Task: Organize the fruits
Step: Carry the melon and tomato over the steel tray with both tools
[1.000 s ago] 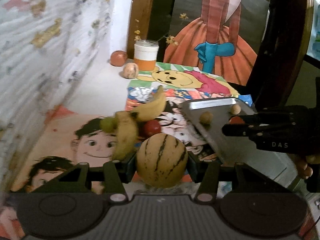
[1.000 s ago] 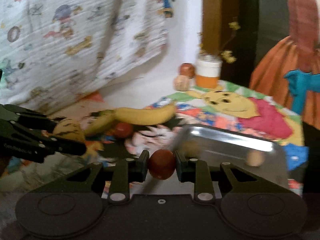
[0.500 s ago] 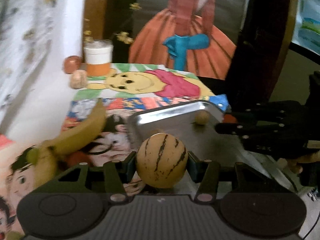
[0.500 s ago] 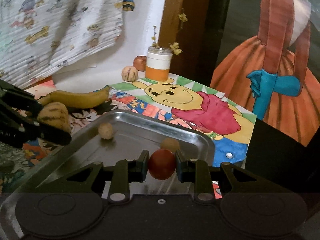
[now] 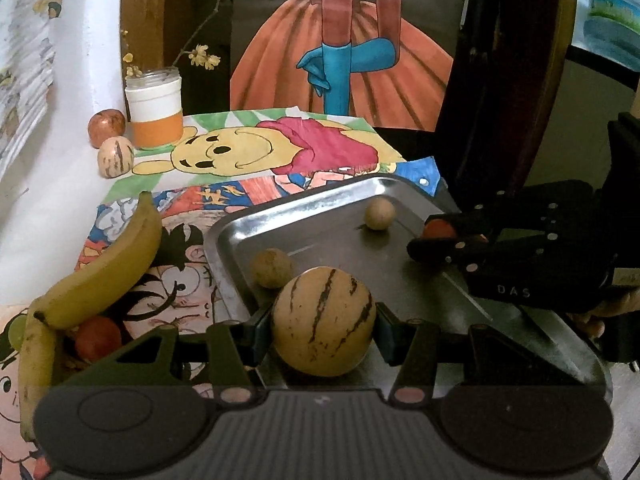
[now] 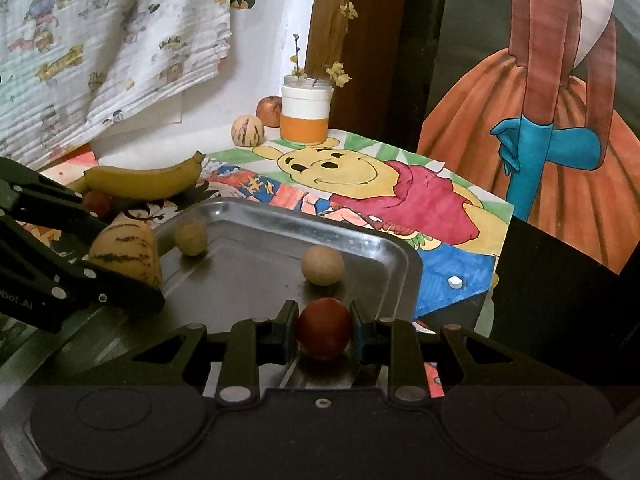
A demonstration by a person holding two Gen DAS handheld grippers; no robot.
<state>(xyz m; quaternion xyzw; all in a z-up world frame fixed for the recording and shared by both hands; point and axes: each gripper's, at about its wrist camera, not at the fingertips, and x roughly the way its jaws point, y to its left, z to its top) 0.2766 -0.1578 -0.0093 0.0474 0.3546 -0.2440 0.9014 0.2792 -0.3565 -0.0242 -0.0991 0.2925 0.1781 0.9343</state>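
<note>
Left view: close, angled down over tray's (image 5: 400, 192) left side.
Right view: close, from its right.
Shared: tray, jar (image 6: 306, 114).

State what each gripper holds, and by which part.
Left gripper: the striped melon, pinched across its widest middle. Right gripper: the small red fruit, pinched by its two opposite sides.

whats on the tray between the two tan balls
Nothing: between the two tan balls is bare metal tray; the right wrist view shows it best.

Two bananas (image 5: 108, 264), two striped melons (image 5: 323, 322), two tan balls (image 5: 379, 214), one tray (image 5: 400, 184).
</note>
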